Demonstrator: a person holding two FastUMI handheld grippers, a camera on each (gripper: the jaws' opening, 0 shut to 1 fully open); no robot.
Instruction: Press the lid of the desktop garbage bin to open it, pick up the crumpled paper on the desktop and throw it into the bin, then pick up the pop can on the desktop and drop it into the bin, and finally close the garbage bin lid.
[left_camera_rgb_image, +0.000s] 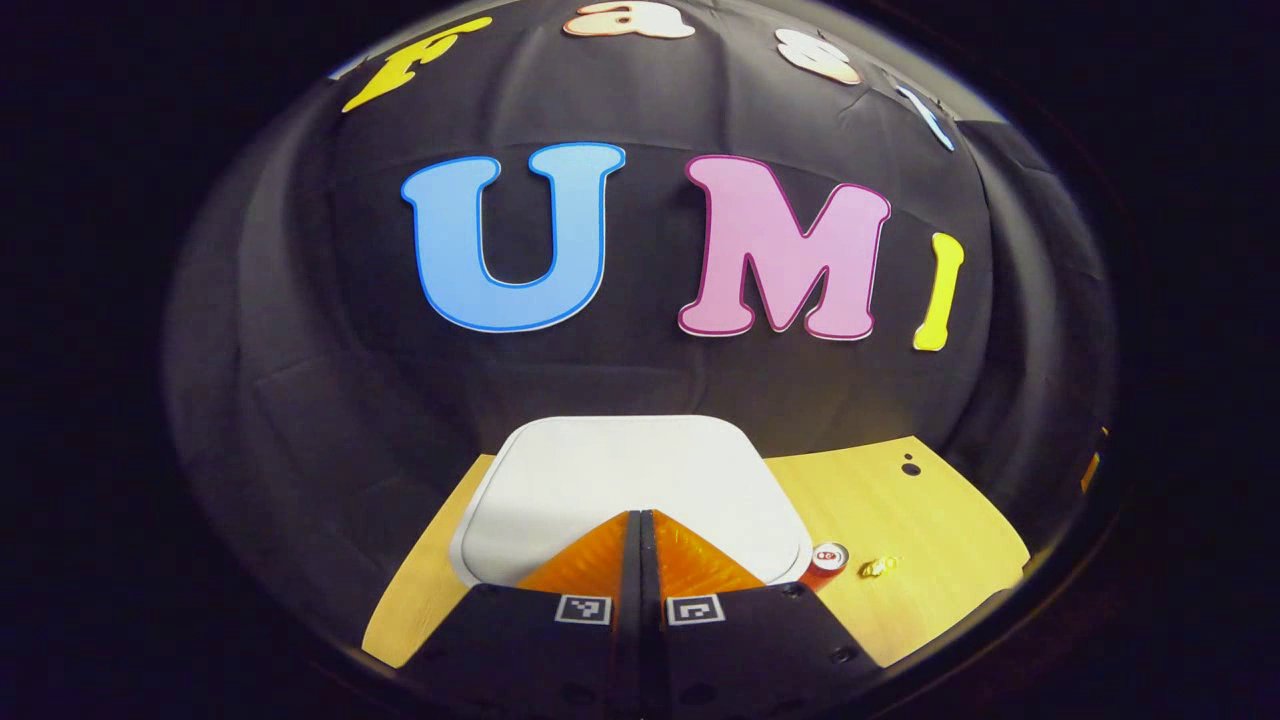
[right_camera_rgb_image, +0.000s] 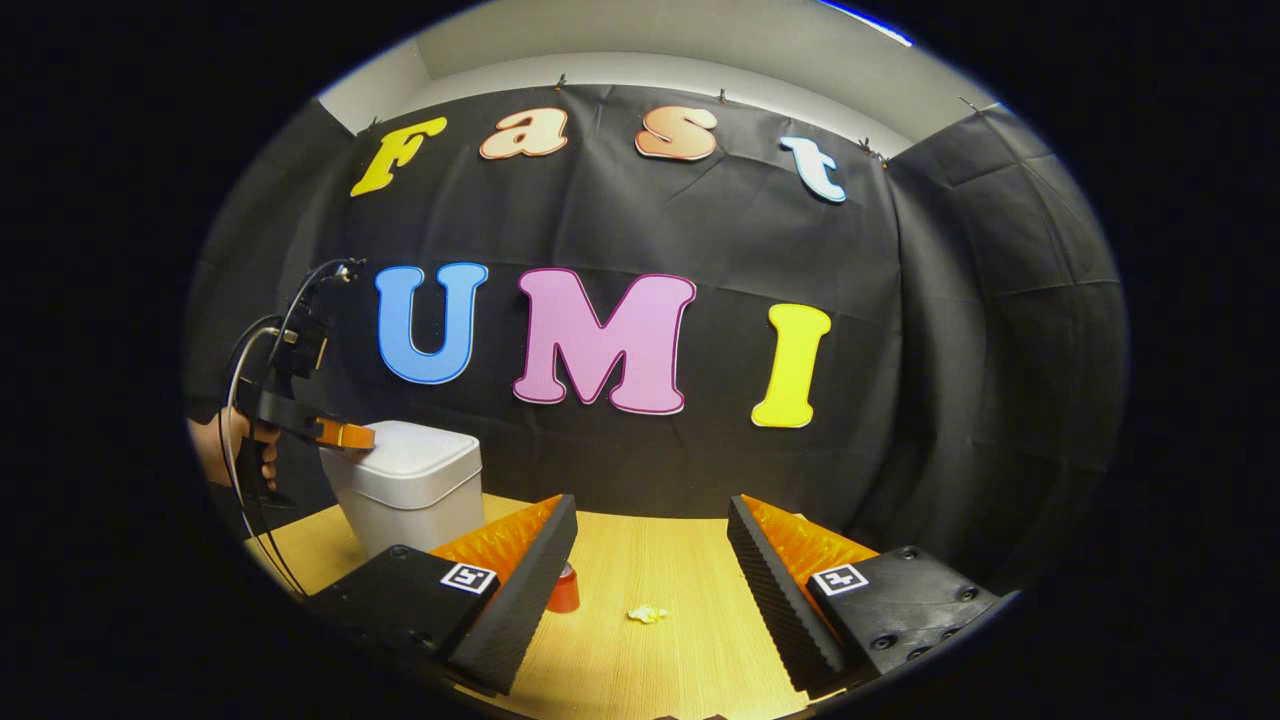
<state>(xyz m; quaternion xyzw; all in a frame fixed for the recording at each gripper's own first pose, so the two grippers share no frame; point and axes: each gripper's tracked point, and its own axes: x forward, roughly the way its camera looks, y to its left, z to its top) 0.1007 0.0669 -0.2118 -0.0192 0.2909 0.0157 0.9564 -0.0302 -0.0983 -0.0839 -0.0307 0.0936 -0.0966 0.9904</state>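
Note:
A white desktop bin (right_camera_rgb_image: 410, 495) stands at the left of the wooden table, its lid (left_camera_rgb_image: 630, 490) down. My left gripper (left_camera_rgb_image: 640, 520) is shut with nothing between its fingers, its tips resting on the lid's near edge; from the right gripper view it (right_camera_rgb_image: 345, 435) reaches over the lid from the left, held by a hand (right_camera_rgb_image: 225, 445). A red pop can (left_camera_rgb_image: 826, 563) stands right of the bin, and a small crumpled yellowish paper (left_camera_rgb_image: 878, 567) lies just beyond it. My right gripper (right_camera_rgb_image: 650, 545) hangs open above the table, with the can (right_camera_rgb_image: 563, 590) and paper (right_camera_rgb_image: 648, 613) ahead of it.
The light wooden table (right_camera_rgb_image: 680, 650) ends at the black cloth wall behind. A small dark hole (left_camera_rgb_image: 910, 467) marks the tabletop far right of the bin. Cables (right_camera_rgb_image: 250, 350) loop up from the left gripper.

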